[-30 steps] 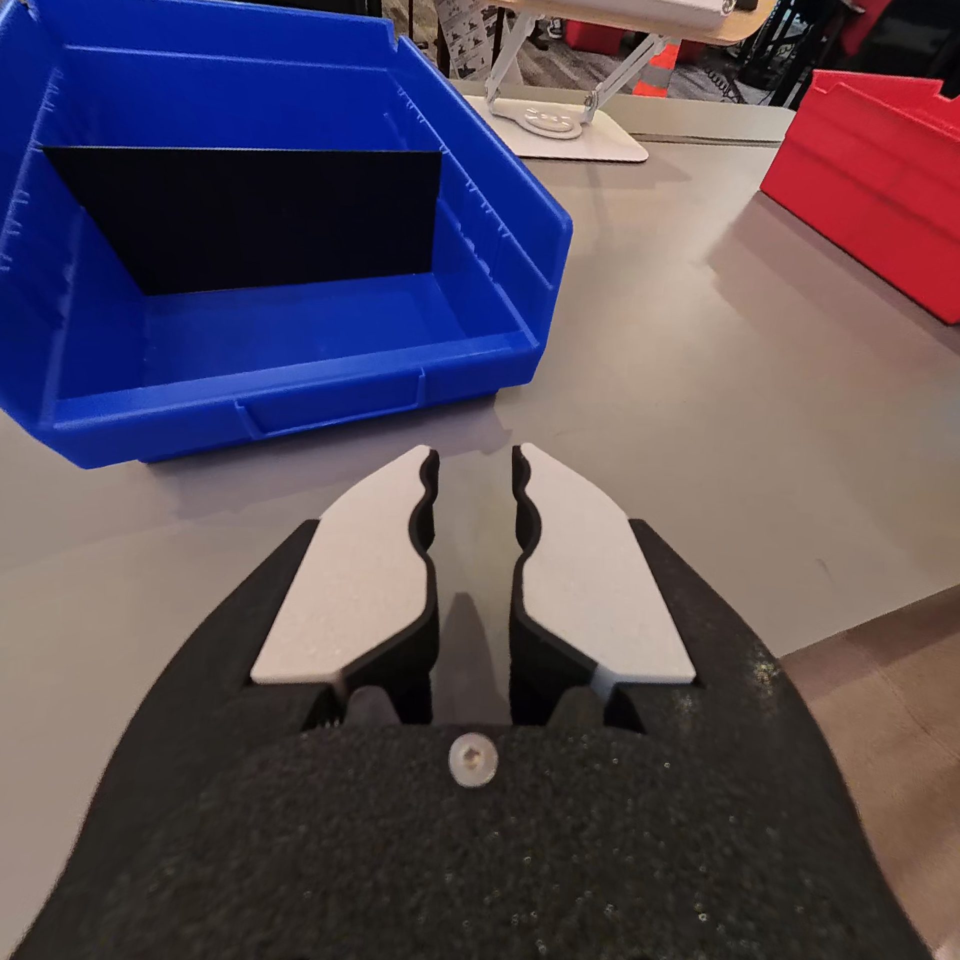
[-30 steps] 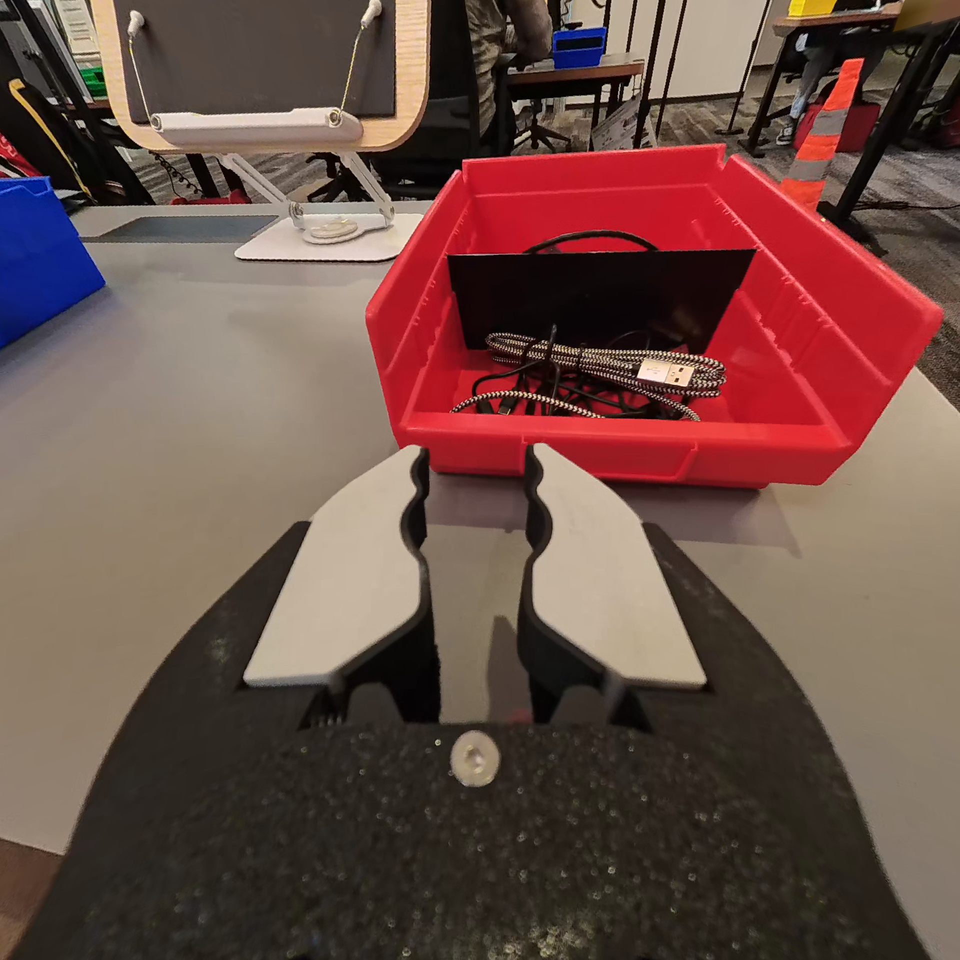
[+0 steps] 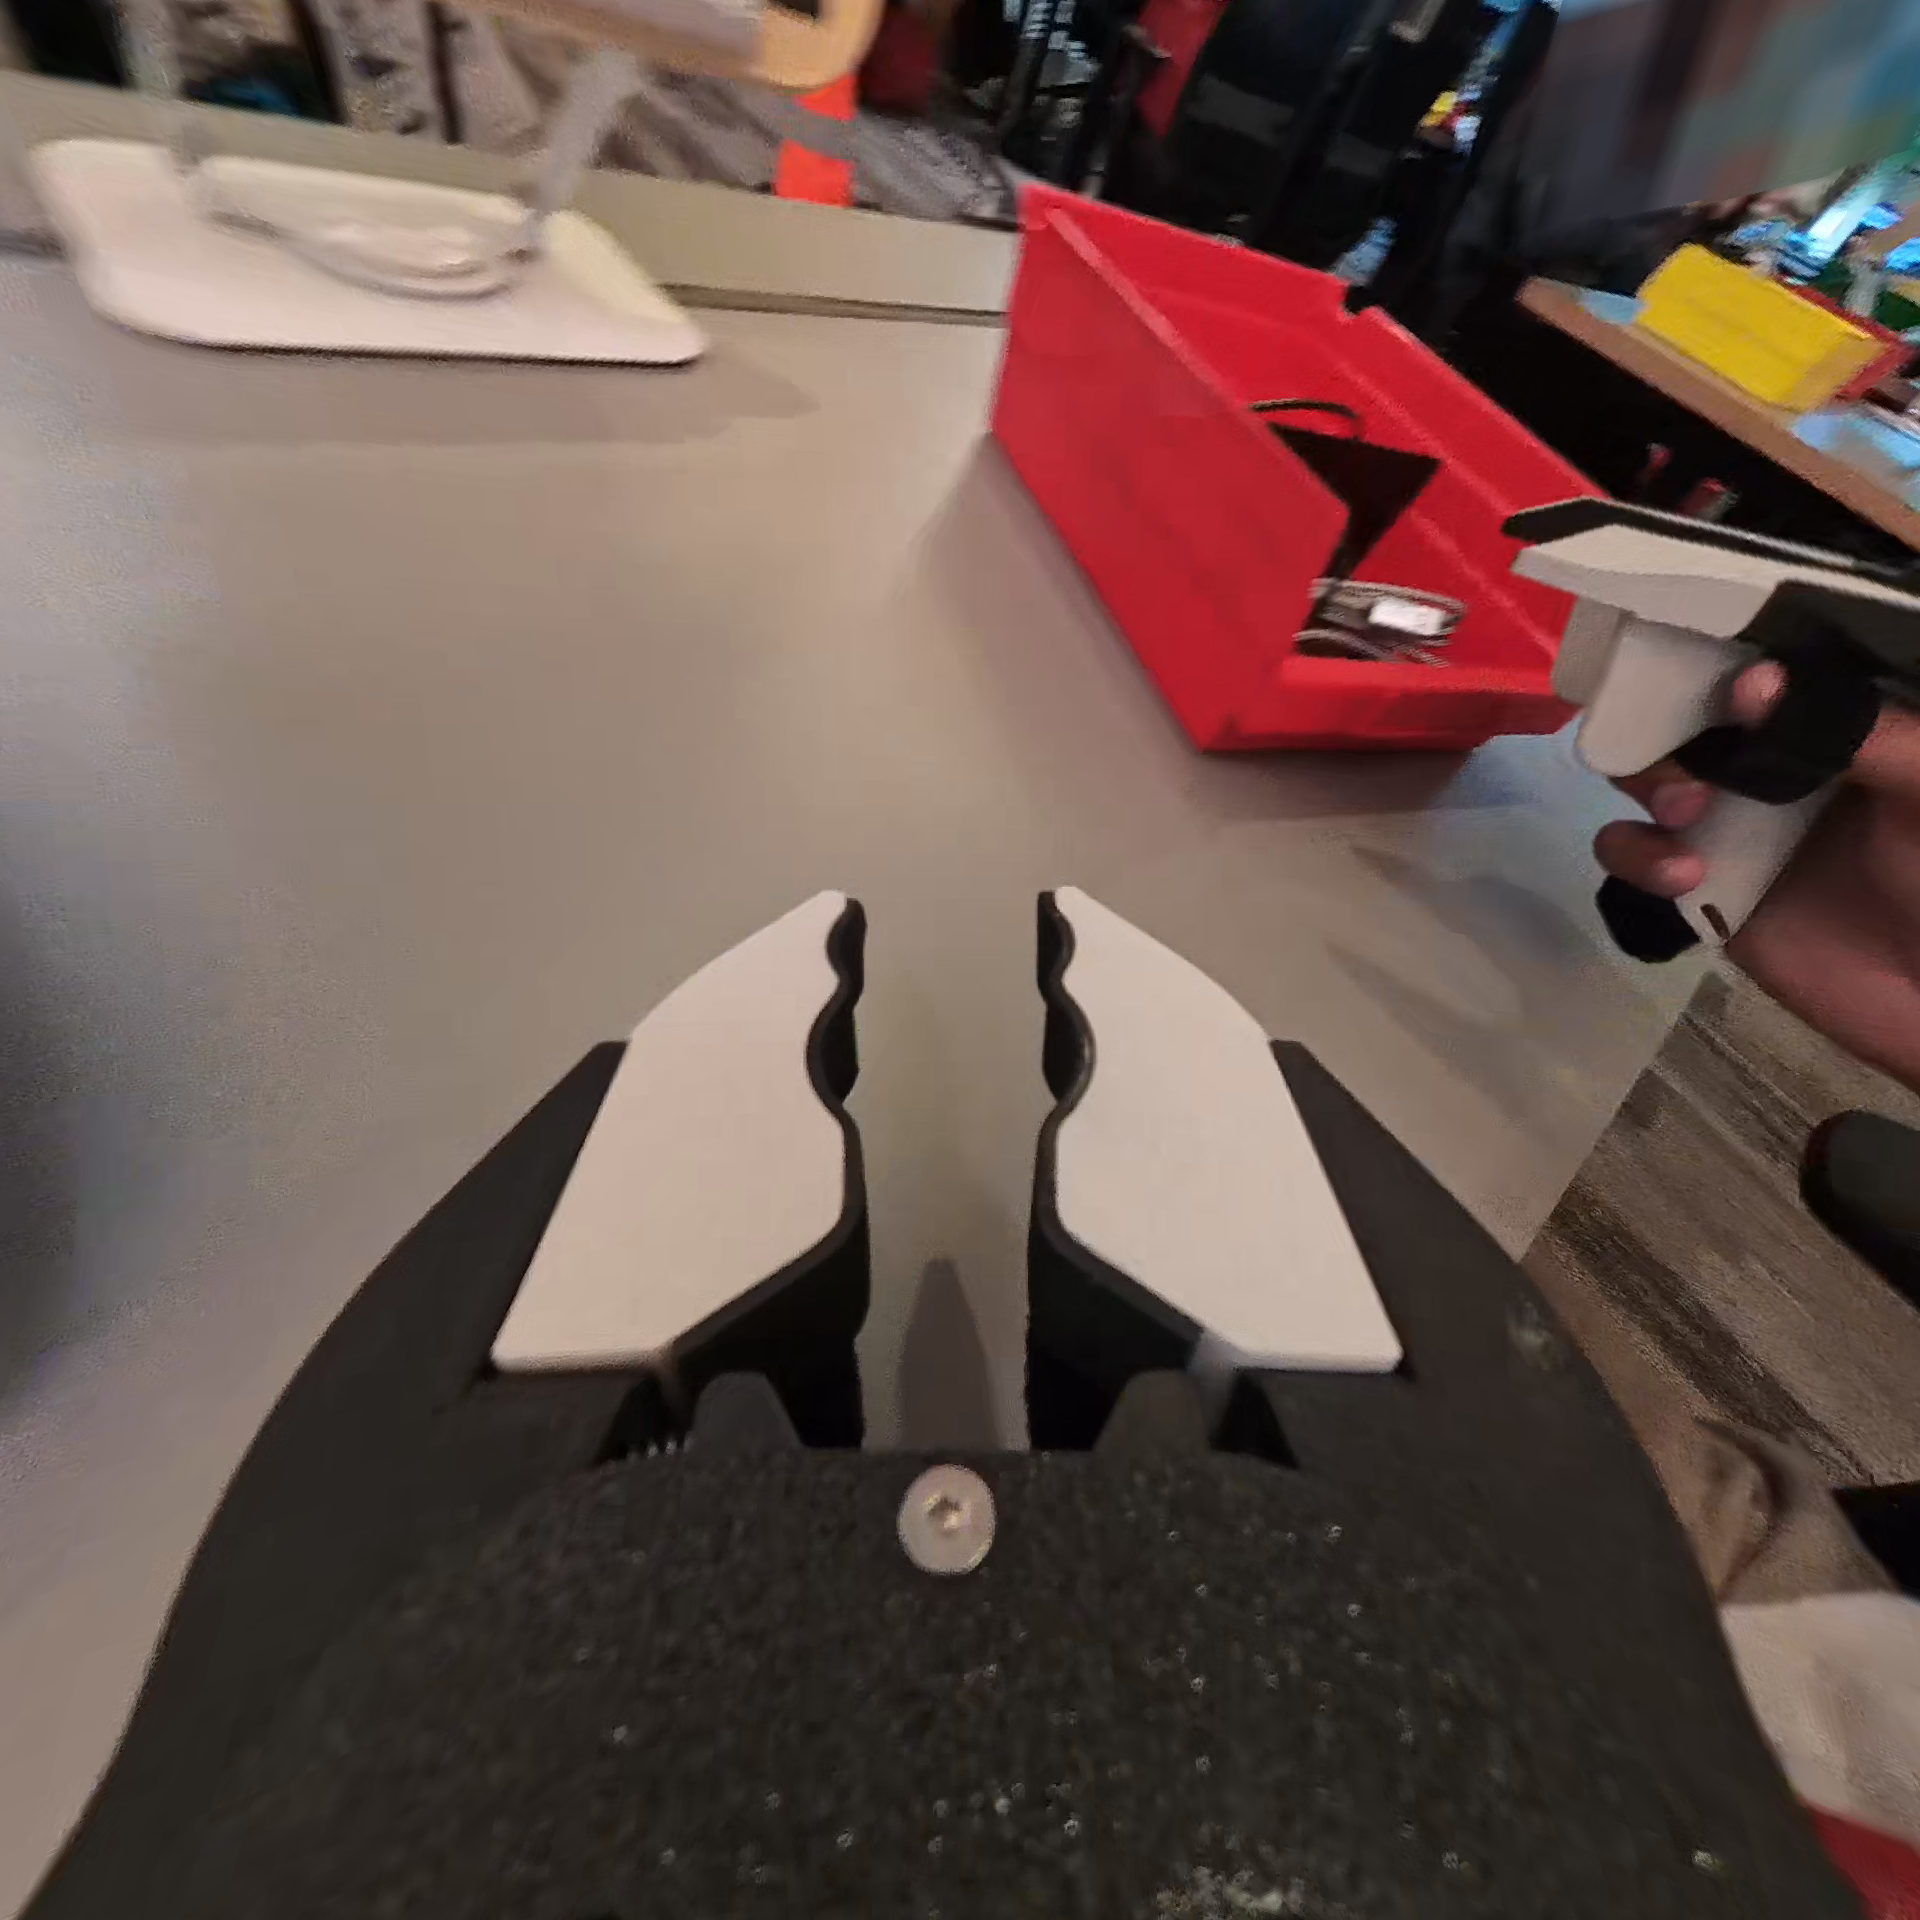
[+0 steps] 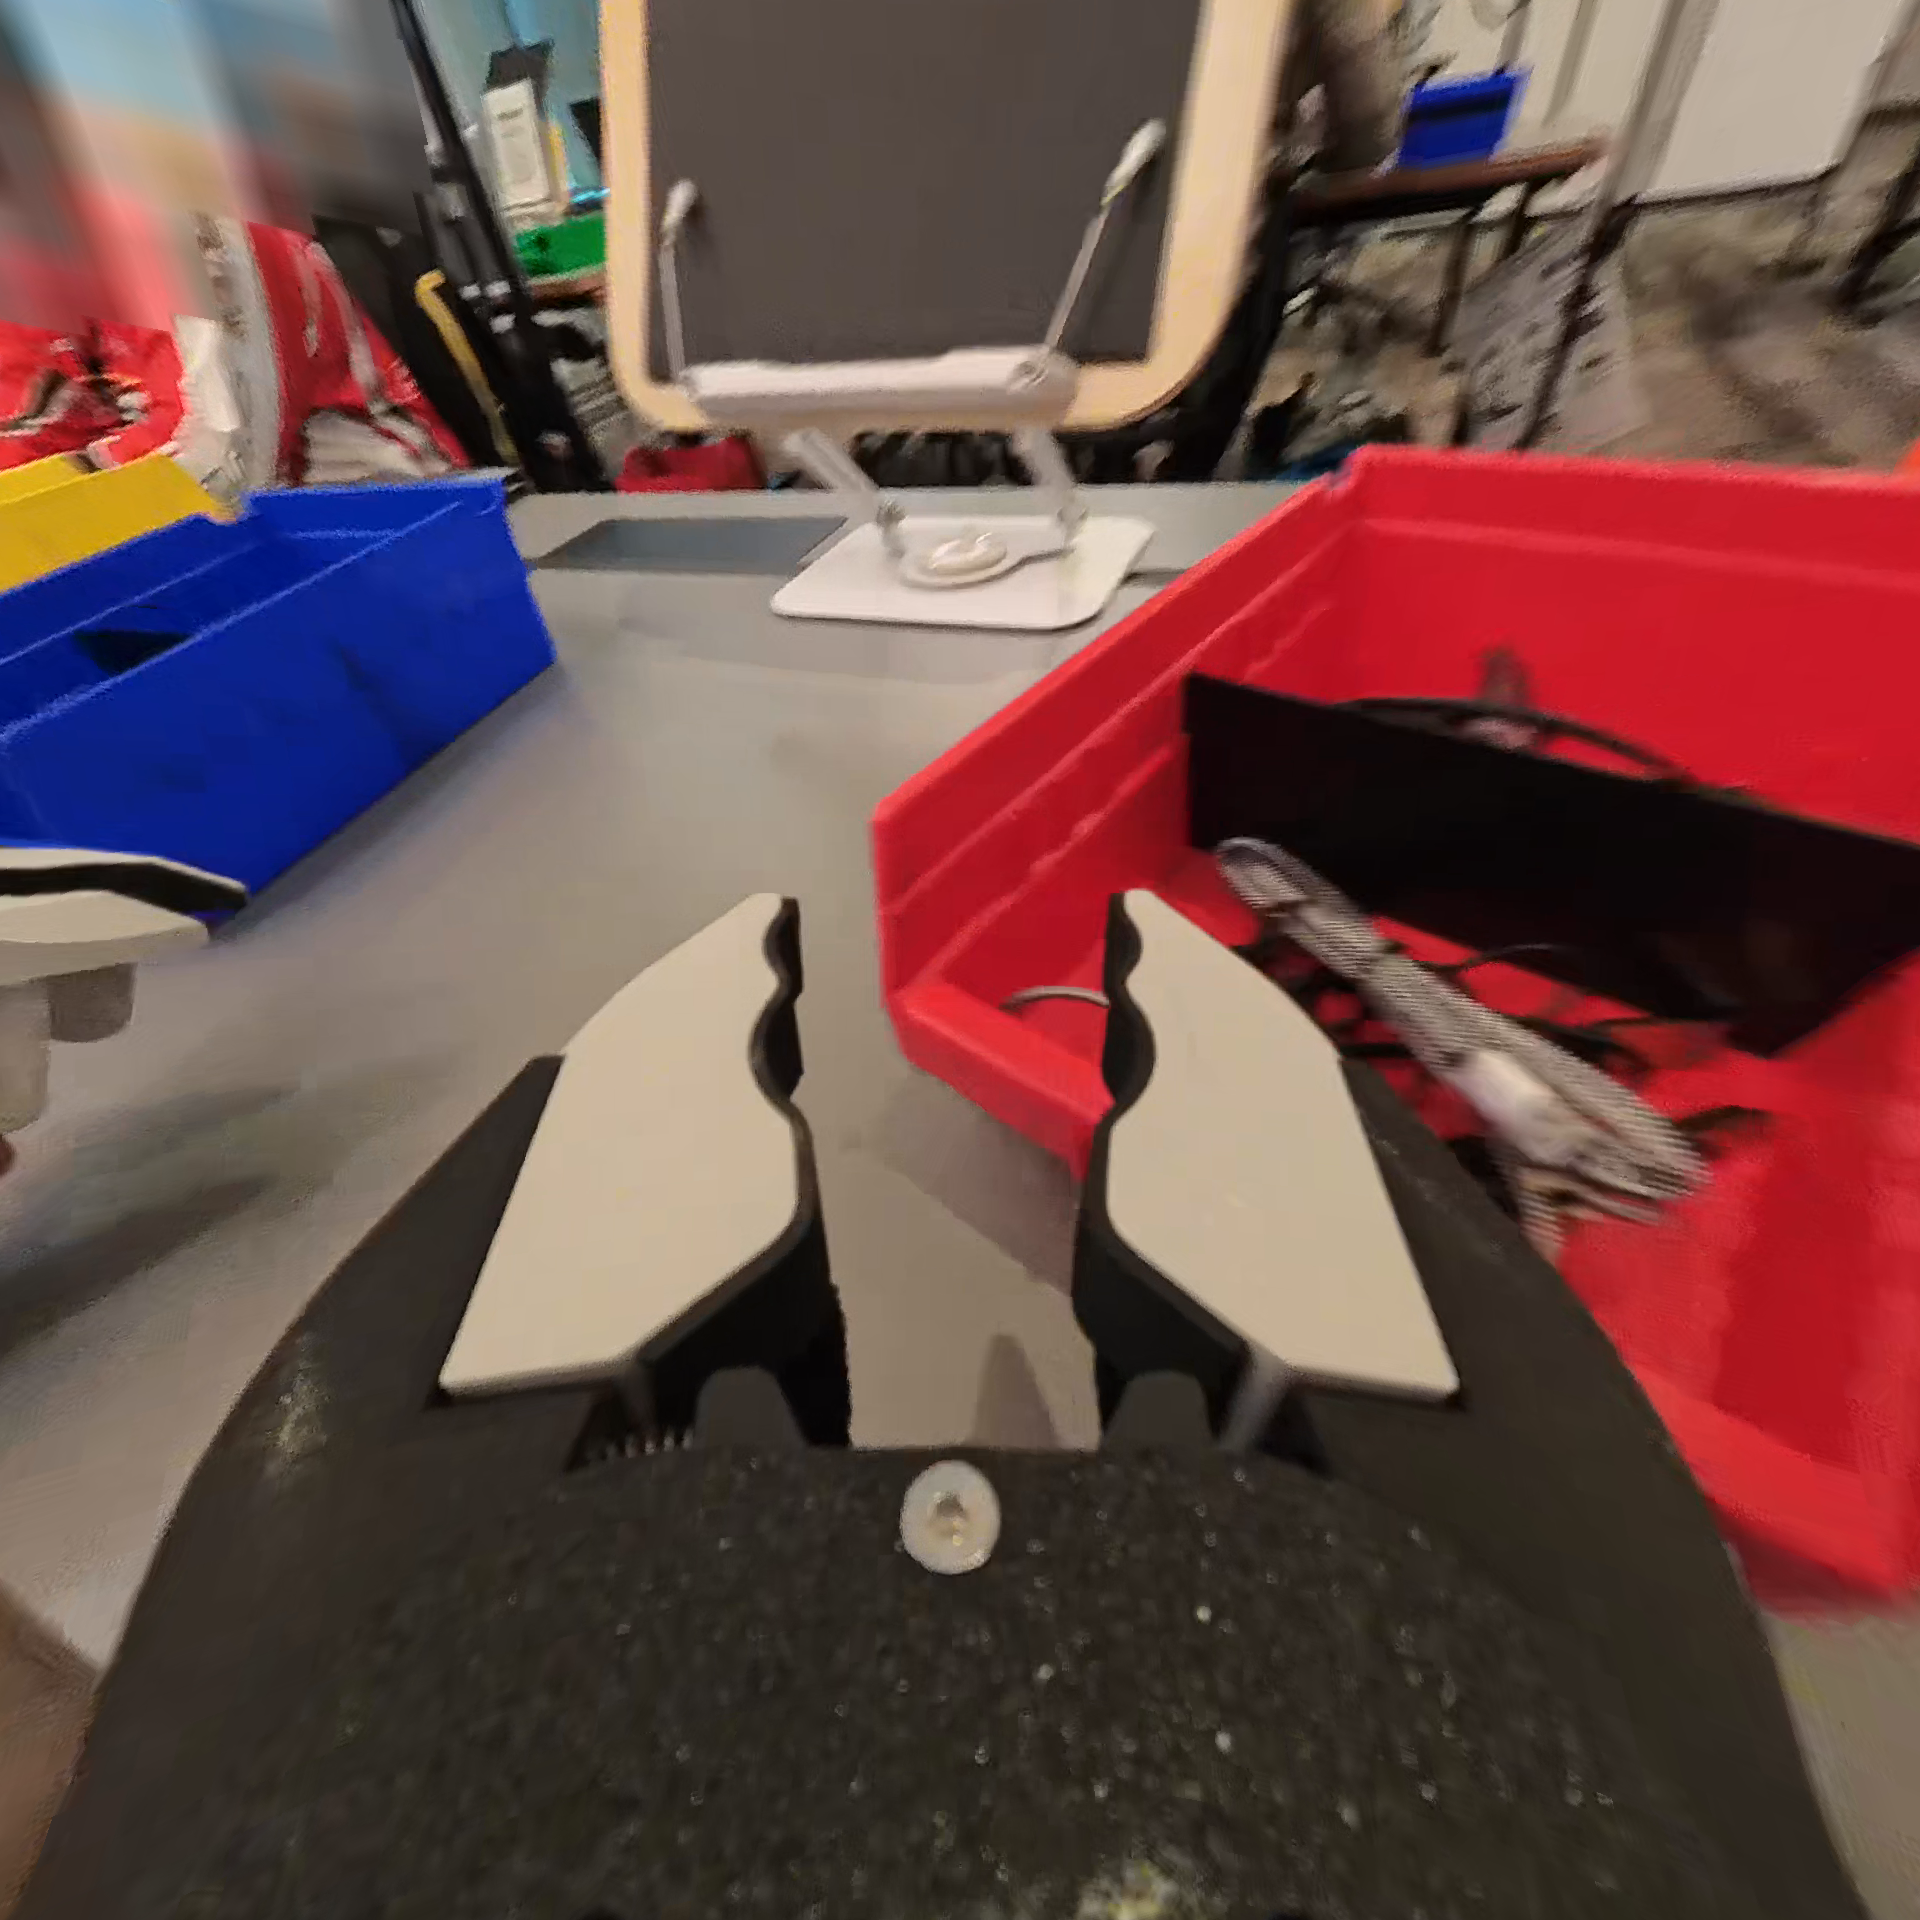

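Note:
My left gripper (image 3: 951,909) is open and empty above the bare grey table (image 3: 520,675), pointing toward a red bin (image 3: 1143,468) at the far right. My right gripper (image 4: 954,914) is open and empty over the near left corner of the red bin (image 4: 987,1029). That bin holds a braided cable bundle (image 4: 1455,1039) and thin black cables in front of a black divider (image 4: 1558,862). The right gripper, held by a hand, also shows in the left wrist view (image 3: 1662,613) just in front of the bin. The left gripper's finger shows at the left edge of the right wrist view (image 4: 94,914).
A blue bin (image 4: 260,675) with a black divider stands on the table's left, a yellow bin (image 4: 83,509) behind it. A white stand (image 4: 966,571) holding a dark board stands at the table's back. The table's front edge and the floor (image 3: 1714,1247) lie at the right.
The left view has swung right, from the blue bin toward the red bin. My right gripper has moved up to the red bin's near left corner and its jaws have opened wider. Both views are blurred.

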### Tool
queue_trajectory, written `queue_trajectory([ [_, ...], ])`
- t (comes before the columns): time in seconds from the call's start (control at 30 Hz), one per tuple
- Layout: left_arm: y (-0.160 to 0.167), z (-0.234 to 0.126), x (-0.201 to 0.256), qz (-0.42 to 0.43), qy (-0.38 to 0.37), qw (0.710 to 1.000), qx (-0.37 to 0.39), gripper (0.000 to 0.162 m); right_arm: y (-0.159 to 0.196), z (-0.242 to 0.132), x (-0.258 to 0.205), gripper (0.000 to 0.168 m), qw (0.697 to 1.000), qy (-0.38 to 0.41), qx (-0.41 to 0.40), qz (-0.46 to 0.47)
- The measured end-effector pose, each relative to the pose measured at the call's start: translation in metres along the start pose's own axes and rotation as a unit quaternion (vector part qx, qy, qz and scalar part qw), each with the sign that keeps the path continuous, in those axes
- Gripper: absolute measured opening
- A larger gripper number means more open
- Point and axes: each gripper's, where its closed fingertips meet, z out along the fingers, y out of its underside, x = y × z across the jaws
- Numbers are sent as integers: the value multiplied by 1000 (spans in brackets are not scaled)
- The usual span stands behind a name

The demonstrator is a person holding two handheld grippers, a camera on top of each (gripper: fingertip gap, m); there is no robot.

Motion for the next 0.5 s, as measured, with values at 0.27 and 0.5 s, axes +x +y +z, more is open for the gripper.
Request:
queue_trajectory([
  [0.27, -25, 144, 94, 61, 44, 997, -6, 34, 5, -69, 137, 49, 967, 252, -16, -15],
  [0.5, -28, 196, 96, 80, -19, 996, -38, 18, 54, -47, 159, 28, 960, 255, -70, 88],
])
